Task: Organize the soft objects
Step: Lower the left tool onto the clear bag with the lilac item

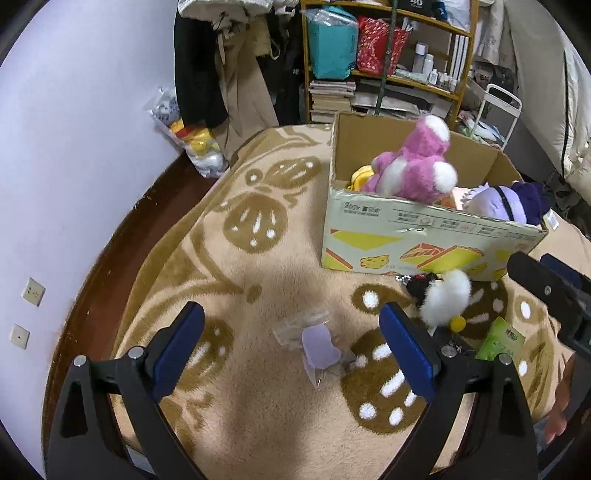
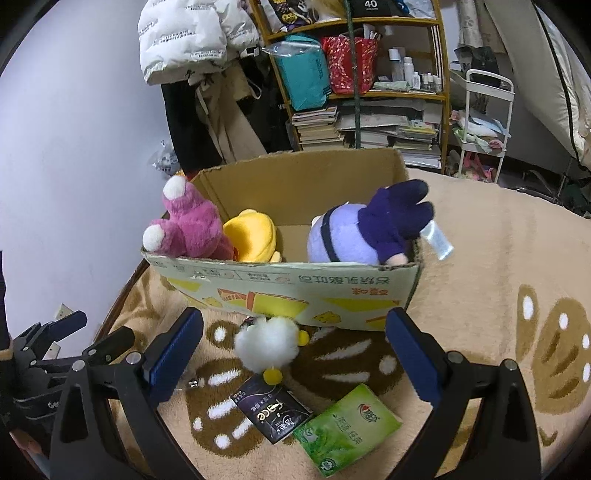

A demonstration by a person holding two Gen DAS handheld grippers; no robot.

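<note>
Your right gripper (image 2: 293,350) fingers spread wide and empty, white fluffy toy (image 2: 266,343) lying between them before the cardboard box (image 2: 291,288), your left gripper (image 1: 291,347) fingers equally wide above a clear packet (image 1: 317,347) on the blanket (image 1: 258,280).

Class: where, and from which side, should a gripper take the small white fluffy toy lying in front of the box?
Probably the round white body of the toy, from above: it is the widest soft part, lies free on the blanket, and the box blocks the far side.

We read "40" on a black box (image 2: 370,5) atop the shelf and "face" on the dark tissue packet (image 2: 271,411). Print on the white puffer jacket (image 2: 188,33), cardboard box (image 2: 295,286) and green packet (image 2: 349,428) stayed illegible.
</note>
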